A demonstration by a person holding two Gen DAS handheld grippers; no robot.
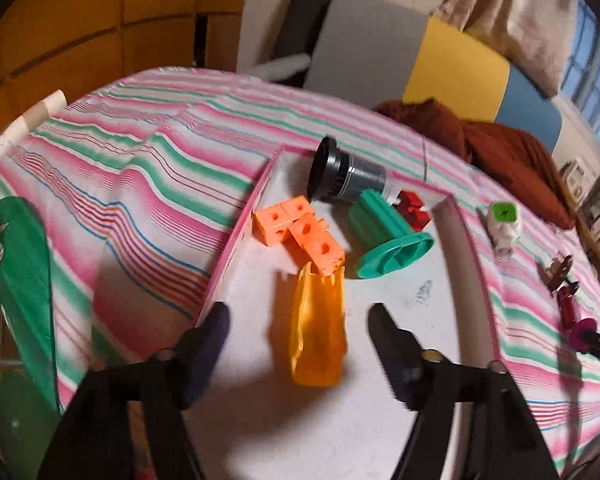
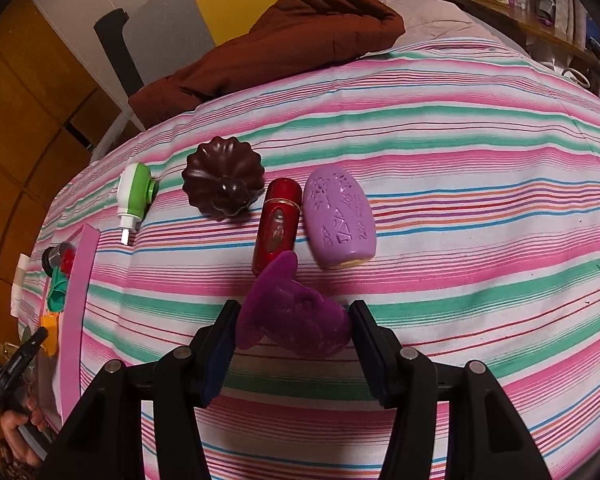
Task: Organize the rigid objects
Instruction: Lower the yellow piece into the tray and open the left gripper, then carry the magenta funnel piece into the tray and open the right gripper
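My left gripper (image 1: 298, 314) is open over a pink-rimmed white tray (image 1: 420, 312). An orange ribbed piece (image 1: 318, 332) lies free between its fingers. The tray also holds orange cubes (image 1: 300, 230), a teal flanged piece (image 1: 388, 240), a red block (image 1: 414, 208) and a black cylinder (image 1: 340, 174). My right gripper (image 2: 292, 326) is shut on a purple flanged object (image 2: 296, 316) just above the striped cloth. Ahead of it lie a red tube (image 2: 276, 224), a lilac oval case (image 2: 340, 220), a dark brown fluted lid (image 2: 222, 176) and a green-white plug (image 2: 136, 196).
The striped cloth (image 2: 460, 160) covers the surface. A brown jacket (image 2: 284, 40) lies at the far edge. The tray (image 2: 78, 300) sits at the left in the right wrist view. The green-white plug (image 1: 504, 222) lies right of the tray. A green object (image 1: 24, 280) is at far left.
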